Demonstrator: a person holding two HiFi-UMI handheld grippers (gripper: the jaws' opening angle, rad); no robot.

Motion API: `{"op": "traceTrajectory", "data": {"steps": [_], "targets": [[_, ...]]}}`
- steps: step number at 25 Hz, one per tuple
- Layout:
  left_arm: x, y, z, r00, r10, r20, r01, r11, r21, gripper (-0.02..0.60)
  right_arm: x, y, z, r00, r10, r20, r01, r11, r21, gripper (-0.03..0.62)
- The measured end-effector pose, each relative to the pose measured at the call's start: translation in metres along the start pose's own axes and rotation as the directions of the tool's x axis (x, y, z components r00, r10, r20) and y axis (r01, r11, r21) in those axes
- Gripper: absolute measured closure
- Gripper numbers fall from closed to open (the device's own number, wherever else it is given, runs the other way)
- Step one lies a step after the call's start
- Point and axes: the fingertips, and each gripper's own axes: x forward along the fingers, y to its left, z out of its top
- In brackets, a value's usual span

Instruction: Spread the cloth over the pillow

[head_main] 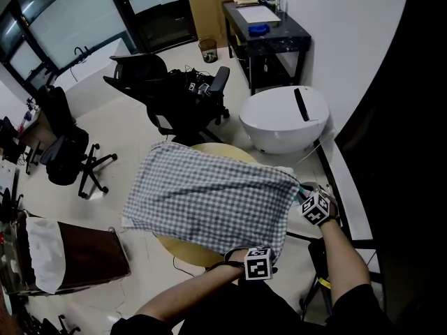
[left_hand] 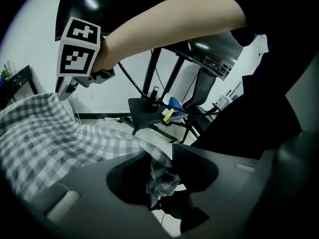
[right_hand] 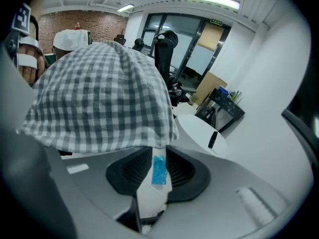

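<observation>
A grey-and-white checked cloth (head_main: 209, 197) lies spread and humped over a round yellowish table (head_main: 181, 251). The pillow beneath it is hidden except for a small pale corner (head_main: 283, 169). My left gripper (head_main: 257, 262) is at the cloth's near edge. In the left gripper view (left_hand: 162, 176) its jaws stand apart, with a loose cloth corner (left_hand: 160, 176) hanging between them. My right gripper (head_main: 316, 206) is at the near right corner. Its own view (right_hand: 155, 166) shows open jaws, the cloth (right_hand: 99, 98) just beyond them, and a white strip with a blue tag (right_hand: 158, 171) in the gap.
A white rounded unit (head_main: 285, 117) stands behind the table, and a black office chair (head_main: 178, 96) is to its left. Farther back is a black desk (head_main: 269, 30). Another chair (head_main: 66, 155) and a brown seat with white fabric (head_main: 77, 257) stand at the left.
</observation>
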Motion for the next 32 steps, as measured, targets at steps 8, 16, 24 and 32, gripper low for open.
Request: {"op": "traceTrajectory", "data": {"steps": [8,16,24,32], "targets": [[-0.05,-0.009,0.02,0.999,-0.016,0.048,0.015,0.999,0.034,0.393,-0.022,0.006,-0.003,0.993,0.106,0.043,-0.106,0.994,-0.004,0.448],[-0.185,0.046,0.04,0.957,0.267,0.115,-0.276,0.958,0.079,0.399,-0.058,-0.028,0.017,0.983,0.064,0.175,-0.091,0.984,0.152,0.448],[-0.33,0.18,-0.005,0.782,0.615,0.102,-0.621,0.783,0.044,0.5,-0.068,-0.053,0.08,0.959,0.053,0.277,-0.104,0.979,0.173,0.449],[-0.363,0.297,-0.094,0.782,0.623,-0.029,-0.623,0.782,-0.008,0.566,-0.048,-0.055,0.11,0.965,0.108,0.239,-0.161,0.963,0.216,0.45]]}}
